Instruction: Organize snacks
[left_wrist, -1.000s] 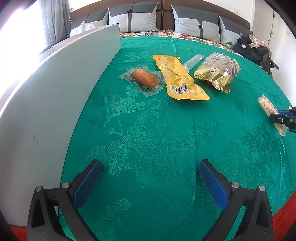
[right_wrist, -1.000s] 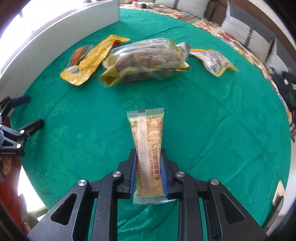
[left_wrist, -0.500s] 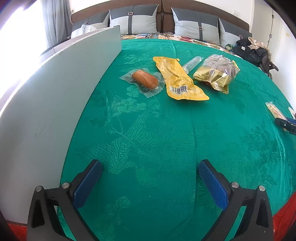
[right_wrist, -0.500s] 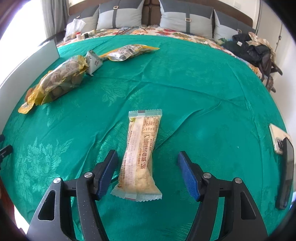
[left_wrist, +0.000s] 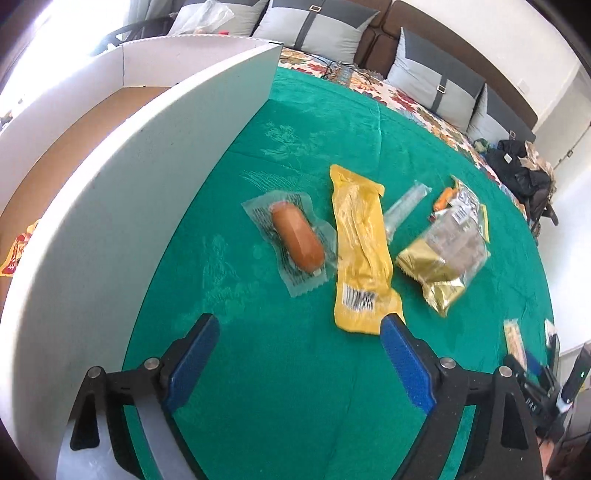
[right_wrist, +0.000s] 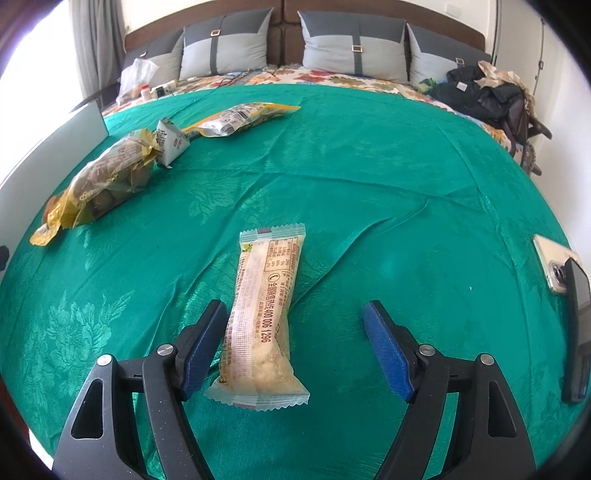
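- Since a second ago, my right gripper (right_wrist: 293, 347) has let go of the long pale cream snack bar in a clear printed wrapper (right_wrist: 260, 321); its jaws are opening, the bar lying loose between them on the green patterned bedspread (right_wrist: 388, 192), just beside the left pad.
- My left gripper (left_wrist: 295, 363) has shifted toward the snack cluster; its jaws are closing over bare cloth, grasping nothing.
- Ahead of my left gripper: an orange sausage in a clear vacuum pouch (left_wrist: 295, 242), a long yellow foil packet with a barcode (left_wrist: 360, 254) touching it, and a gold-and-clear bag of wrapped sweets (left_wrist: 443, 258) beside that.
- At left stands a white cardboard box with a brown floor (left_wrist: 129, 177), one red-and-yellow packet (left_wrist: 16, 253) inside.
- Right-wrist view: a phone (right_wrist: 554, 267) near the bedspread's right edge.
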